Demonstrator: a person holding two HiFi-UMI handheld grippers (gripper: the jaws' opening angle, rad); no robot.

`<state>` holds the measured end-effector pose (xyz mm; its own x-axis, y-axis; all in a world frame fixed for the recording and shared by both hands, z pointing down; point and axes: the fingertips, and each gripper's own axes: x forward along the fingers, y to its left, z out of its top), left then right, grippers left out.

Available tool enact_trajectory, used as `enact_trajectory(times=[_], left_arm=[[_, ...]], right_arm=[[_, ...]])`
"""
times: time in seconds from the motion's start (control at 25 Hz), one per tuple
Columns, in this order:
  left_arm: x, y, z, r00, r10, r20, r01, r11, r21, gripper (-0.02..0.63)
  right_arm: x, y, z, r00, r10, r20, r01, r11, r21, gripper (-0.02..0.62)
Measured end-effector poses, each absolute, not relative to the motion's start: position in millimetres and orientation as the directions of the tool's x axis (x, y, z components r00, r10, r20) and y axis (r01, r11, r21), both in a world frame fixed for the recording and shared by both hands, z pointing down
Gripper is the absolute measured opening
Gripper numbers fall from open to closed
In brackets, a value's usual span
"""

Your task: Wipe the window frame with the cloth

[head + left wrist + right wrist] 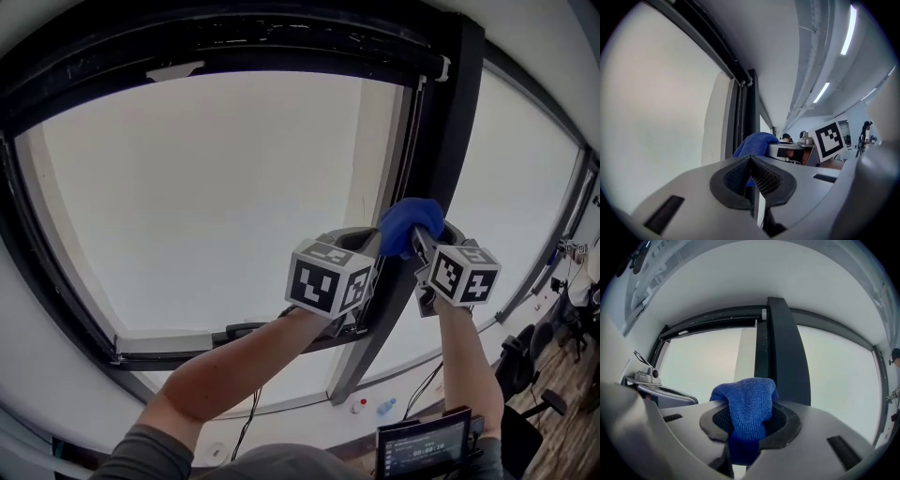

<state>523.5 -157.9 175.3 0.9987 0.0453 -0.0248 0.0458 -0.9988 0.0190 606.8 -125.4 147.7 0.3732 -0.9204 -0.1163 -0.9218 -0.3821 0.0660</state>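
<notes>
Pale glass fills the wall, split by the dark window frame (439, 178), whose post runs upright. The right gripper (750, 426) is clamped on the blue cloth (410, 225) and holds it bunched at that post. The left gripper (753, 177) hangs just beside it with its jaws together and nothing in them, and open pane lies on either side.

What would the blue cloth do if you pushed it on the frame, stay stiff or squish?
Probably squish: the cloth bulges and folds over where the right gripper pinches it, so it looks soft and floppy. Its fuzzy weave likely grips rather than slides. It seems light, since one pinch holds it up.
</notes>
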Motion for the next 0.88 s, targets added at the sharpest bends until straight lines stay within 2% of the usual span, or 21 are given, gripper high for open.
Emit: enact_trajectory(times=[0.36, 0.64, 0.88], left_arm=[[525, -165, 89, 0.994, 0.036, -0.105, 0.028, -0.997, -0.078, 0.009], [519, -175, 24, 0.985, 0.028, -0.167, 0.008, -0.993, -0.120, 0.009], [512, -176, -14, 0.978, 0.006, -0.207, -0.033, -0.983, -0.182, 0.009]], right_arm=[[612, -124, 53, 0.356, -0.915, -0.193, -0.921, -0.378, 0.092, 0.120], [606, -130, -12, 0.343, -0.909, -0.237, -0.897, -0.392, 0.204, 0.120], [608, -132, -52, 0.331, -0.898, -0.291, -0.902, -0.392, 0.183, 0.120]])
